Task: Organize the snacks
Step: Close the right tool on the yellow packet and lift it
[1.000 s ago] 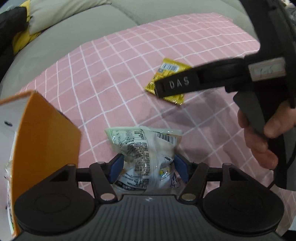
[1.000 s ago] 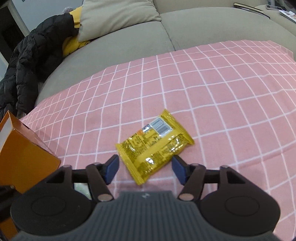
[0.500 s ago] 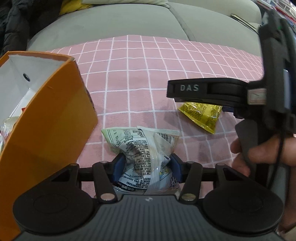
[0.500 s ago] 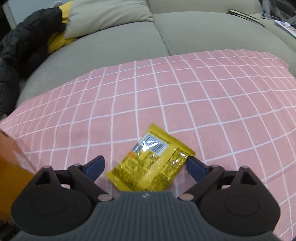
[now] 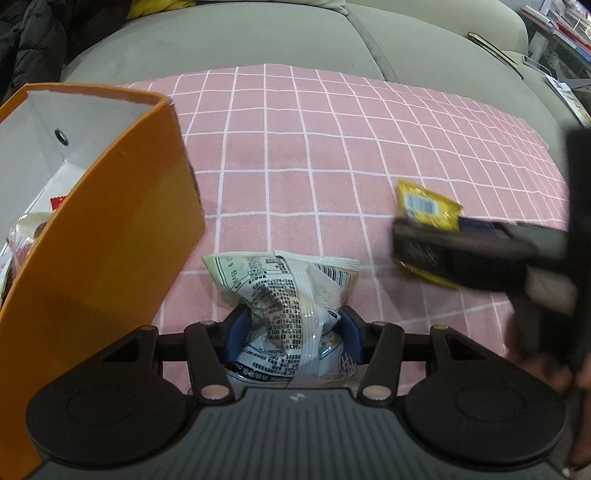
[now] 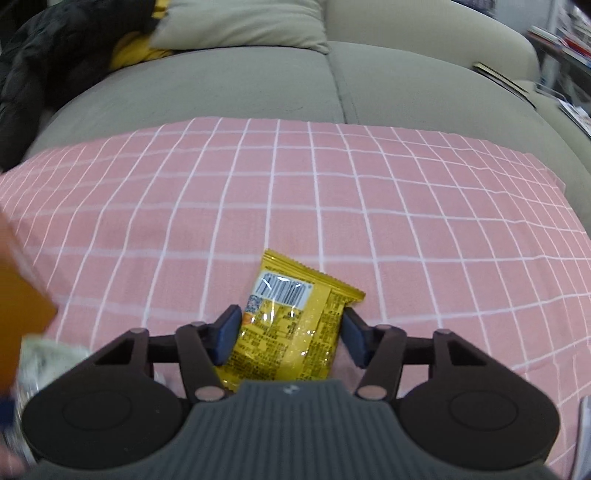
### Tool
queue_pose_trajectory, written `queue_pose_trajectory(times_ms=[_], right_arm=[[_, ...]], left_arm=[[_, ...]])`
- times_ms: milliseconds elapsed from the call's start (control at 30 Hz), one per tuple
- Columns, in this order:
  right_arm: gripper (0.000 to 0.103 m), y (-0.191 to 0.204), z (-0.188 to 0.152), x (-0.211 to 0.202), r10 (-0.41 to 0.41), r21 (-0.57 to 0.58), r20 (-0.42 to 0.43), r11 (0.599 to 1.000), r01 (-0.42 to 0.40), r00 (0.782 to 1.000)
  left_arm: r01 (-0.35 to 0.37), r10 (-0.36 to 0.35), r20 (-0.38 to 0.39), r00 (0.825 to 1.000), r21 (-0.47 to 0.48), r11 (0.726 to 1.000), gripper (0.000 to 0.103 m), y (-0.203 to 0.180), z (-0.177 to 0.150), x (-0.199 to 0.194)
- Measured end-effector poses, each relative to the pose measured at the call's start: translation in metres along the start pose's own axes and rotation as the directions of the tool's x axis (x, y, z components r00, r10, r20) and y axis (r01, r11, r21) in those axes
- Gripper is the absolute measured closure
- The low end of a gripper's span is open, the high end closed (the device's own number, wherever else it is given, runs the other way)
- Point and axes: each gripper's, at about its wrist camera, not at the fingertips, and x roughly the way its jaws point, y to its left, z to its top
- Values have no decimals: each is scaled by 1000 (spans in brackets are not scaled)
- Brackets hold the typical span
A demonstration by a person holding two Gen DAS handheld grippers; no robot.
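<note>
My left gripper (image 5: 291, 332) is shut on a crumpled white snack bag (image 5: 284, 288), whose end rests on the pink checked cloth (image 5: 332, 147). An open orange box (image 5: 110, 221) with snacks inside stands just to its left. In the right wrist view, a yellow snack packet (image 6: 291, 314) lies flat on the cloth between the jaws of my right gripper (image 6: 290, 334). Those jaws are closing and the blue pads are just reaching the packet's side edges. The left wrist view shows the right gripper's finger (image 5: 461, 251) lying across that yellow packet (image 5: 424, 203).
The cloth covers a grey sofa seat (image 6: 221, 85). A black jacket (image 6: 55, 48) and a beige cushion (image 6: 240, 22) lie at the back left. Books and papers (image 6: 498, 74) sit on the right armrest. An orange box corner (image 6: 22, 295) shows at the left.
The left jaws squeezed in on the white bag and the view rolled level. The right gripper moved onto the yellow packet; its jaws spread wide, then narrowed around it.
</note>
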Motion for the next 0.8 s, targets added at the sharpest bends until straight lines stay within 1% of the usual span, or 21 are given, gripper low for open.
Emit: queue_pose_trajectory(times_ms=[133,267,400,500,567,600,633,700,767,800], right_arm=[[48,-17,-30,-23,88,-90,-14,992,-89,996],[48,-26,-64,-49,149,-172,-38,973,-154,988],[48,-22,-97,-74,188,-254,-61,947,-197,980],[44,-15,-116,-89,179,-287,-58,939,-189,982],[33,-12,-124,-97,170,-251,-55,951,-178,984],[26,-12,-128,-101,172,-215,-51,960,-179,984],[21,-13,-131,-105,172,-171,-45,969,-177,984],[21,-11,-132,-108,152,-81,-39,985,-154,988],[22,-7,-132,-107,97,-2,-24,995,-97,995],[24,-4,-127,-100,78,24,-25,997,-78,997]], left_arm=[[4,-4,-6,1000,-1,1000,43,5,-7,-3],[9,-9,-20,1000,10,1000,43,6,-17,-9],[16,-15,-34,999,30,999,43,6,-34,-20],[20,-18,-36,999,36,999,43,6,-46,-26],[20,-19,-34,999,35,999,43,6,-53,-28],[19,-18,-33,999,30,999,43,6,-56,-30],[19,-18,-30,999,25,1000,43,7,-59,-31],[18,-17,-24,1000,18,1000,43,7,-63,-32],[17,-16,-18,1000,15,1000,43,8,-67,-34],[16,-16,-14,1000,18,1000,43,8,-69,-36]])
